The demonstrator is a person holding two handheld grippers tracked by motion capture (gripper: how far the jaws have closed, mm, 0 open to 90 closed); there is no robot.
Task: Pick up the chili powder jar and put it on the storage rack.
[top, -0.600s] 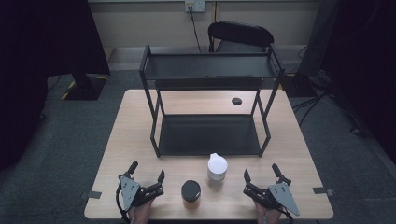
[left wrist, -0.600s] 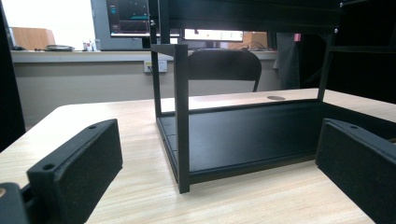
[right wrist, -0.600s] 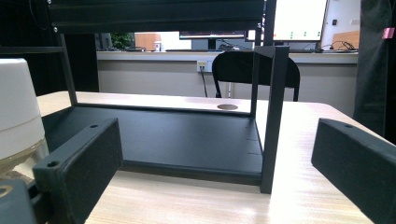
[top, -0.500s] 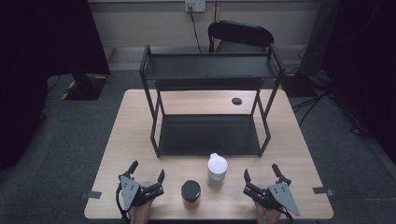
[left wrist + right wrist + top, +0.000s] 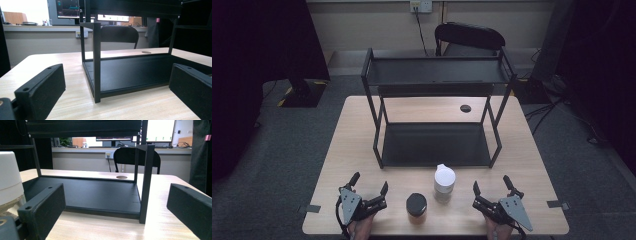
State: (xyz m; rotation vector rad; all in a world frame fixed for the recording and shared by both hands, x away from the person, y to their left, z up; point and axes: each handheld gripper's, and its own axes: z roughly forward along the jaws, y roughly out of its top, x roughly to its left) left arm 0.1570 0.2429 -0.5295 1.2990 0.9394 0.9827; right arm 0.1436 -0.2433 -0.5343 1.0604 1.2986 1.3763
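A black two-tier metal shelf [image 5: 437,145] stands mid-table; its lower tray [image 5: 135,72] [image 5: 85,192] faces both grippers. In front of it stand a white-capped bottle [image 5: 444,182] [image 5: 10,180] and a black-lidded amber jar [image 5: 416,207]. My left gripper [image 5: 369,184] [image 5: 115,87] rests open at the near left of the table, nothing between its jaws. Near the front right edge my right gripper [image 5: 492,185] [image 5: 117,207] is open and empty too, with the bottle just to its left.
The wooden table [image 5: 357,125] has a round cable hole [image 5: 465,108] behind the shelf's right side. A black chair [image 5: 469,37] stands beyond the far edge. Tape marks [image 5: 309,208] sit at the near corners. Bare wood lies either side of the shelf.
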